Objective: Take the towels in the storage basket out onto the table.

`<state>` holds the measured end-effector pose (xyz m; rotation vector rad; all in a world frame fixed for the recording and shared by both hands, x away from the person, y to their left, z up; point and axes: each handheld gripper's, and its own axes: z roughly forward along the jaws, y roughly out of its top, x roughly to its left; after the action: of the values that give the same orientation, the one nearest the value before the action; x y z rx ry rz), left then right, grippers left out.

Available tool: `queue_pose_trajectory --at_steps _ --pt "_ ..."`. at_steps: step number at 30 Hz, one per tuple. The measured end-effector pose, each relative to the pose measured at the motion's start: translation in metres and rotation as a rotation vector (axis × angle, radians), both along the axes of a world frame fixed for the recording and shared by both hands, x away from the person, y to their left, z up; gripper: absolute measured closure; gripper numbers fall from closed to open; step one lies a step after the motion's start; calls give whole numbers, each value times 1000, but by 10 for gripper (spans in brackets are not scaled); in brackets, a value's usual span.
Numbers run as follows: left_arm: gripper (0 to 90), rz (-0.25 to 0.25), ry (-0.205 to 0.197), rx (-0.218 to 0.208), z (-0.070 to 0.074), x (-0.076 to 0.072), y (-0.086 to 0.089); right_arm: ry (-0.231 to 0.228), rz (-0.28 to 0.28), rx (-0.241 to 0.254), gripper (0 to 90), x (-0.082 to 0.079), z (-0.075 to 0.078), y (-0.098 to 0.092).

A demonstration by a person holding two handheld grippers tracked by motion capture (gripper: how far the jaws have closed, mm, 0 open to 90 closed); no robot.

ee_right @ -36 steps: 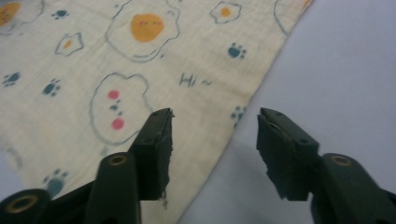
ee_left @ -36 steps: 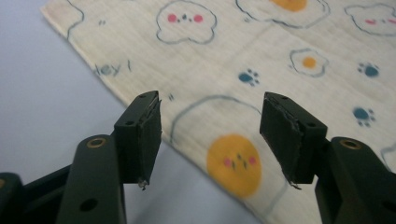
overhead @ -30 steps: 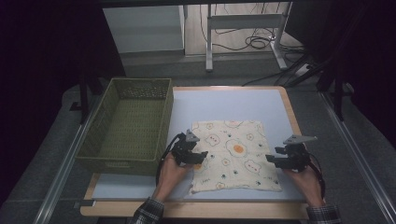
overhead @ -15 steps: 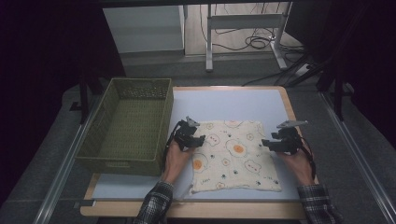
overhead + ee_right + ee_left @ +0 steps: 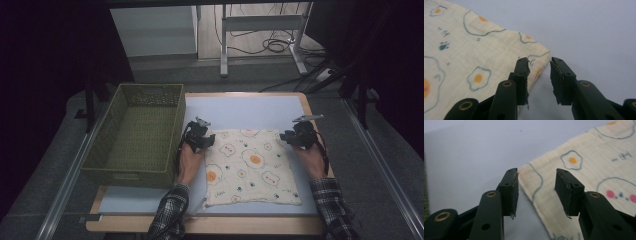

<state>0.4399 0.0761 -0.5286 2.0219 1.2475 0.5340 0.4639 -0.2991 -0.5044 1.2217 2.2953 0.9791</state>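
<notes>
A cream cloth (image 5: 252, 165) printed with fried eggs lies flat on the pale blue table (image 5: 250, 105). My left gripper (image 5: 209, 140) is at the cloth's far left corner and my right gripper (image 5: 283, 136) is at its far right corner. In the left gripper view the cloth (image 5: 584, 170) runs its corner between the jaws of the left gripper (image 5: 536, 178), whose pads stand apart from it. In the right gripper view the cloth (image 5: 474, 50) ends at a corner in the gap of the right gripper (image 5: 538, 65). Both pairs of jaws have just been closing and stay open.
A green woven basket (image 5: 132, 172) stands along the table's left side, close beside my left hand. Bare table lies beyond the cloth's far edge. Plaid sleeves (image 5: 332, 200) come in from the bottom edge.
Both hands have slid away from the person along the cloth's sides to its far corners. Both pairs of jaws have narrowed. The cloth has not moved.
</notes>
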Motion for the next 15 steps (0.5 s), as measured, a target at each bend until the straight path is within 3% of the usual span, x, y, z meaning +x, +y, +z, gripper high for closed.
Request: queue_pose_trajectory --at_steps 3,5,11,15 --pt "545 15 5 -12 -1 6 2 -10 -12 -23 691 10 -3 4" --pt "554 27 9 -18 -2 9 3 -8 -21 -11 691 15 -5 7" --pt "551 63 21 -6 -9 19 5 -5 -32 -31 664 28 -10 13" --pt "540 53 21 -24 -11 23 6 1 -21 -35 661 31 -14 14"
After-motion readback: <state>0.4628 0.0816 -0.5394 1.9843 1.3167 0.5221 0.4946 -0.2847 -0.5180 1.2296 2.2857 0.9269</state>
